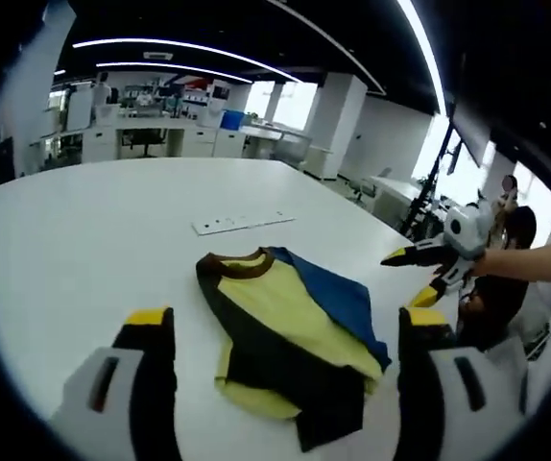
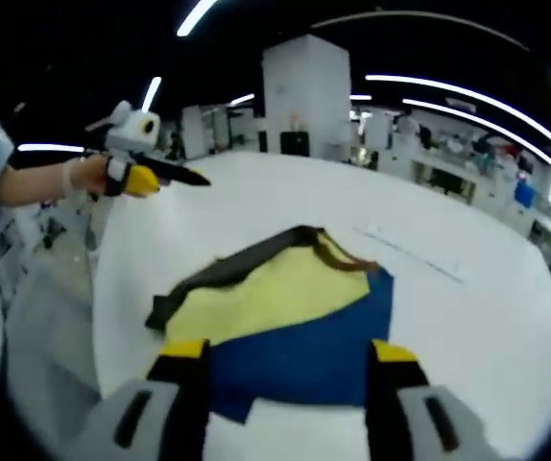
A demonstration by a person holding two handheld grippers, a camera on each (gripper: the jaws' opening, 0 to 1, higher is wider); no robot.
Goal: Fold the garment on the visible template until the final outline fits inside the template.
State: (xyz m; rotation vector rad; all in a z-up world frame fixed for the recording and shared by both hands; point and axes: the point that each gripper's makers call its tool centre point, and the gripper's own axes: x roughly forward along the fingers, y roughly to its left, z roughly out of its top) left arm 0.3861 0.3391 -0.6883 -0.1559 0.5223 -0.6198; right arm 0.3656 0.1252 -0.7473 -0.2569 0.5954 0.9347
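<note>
Yellow, blue and black folded shirt [image 1: 290,336] lies centre frame on white table [image 1: 83,240]; left gripper [image 1: 285,331] jaws spread wide, empty, at lower edge; right gripper [image 2: 290,360] likewise wide, empty, over blue panel; white strip [image 1: 242,223] beyond collar

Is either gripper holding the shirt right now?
No, the shirt lies loose on the white table, with both grippers open and clear of it.

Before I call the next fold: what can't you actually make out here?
- Template outline: none can be made out on the white table around the garment in either view.
- Garment's near hem in the right gripper view: cut off between that gripper's jaws.
- White strip: markings too small.
- Garment underside: hidden by folded layers.
</note>
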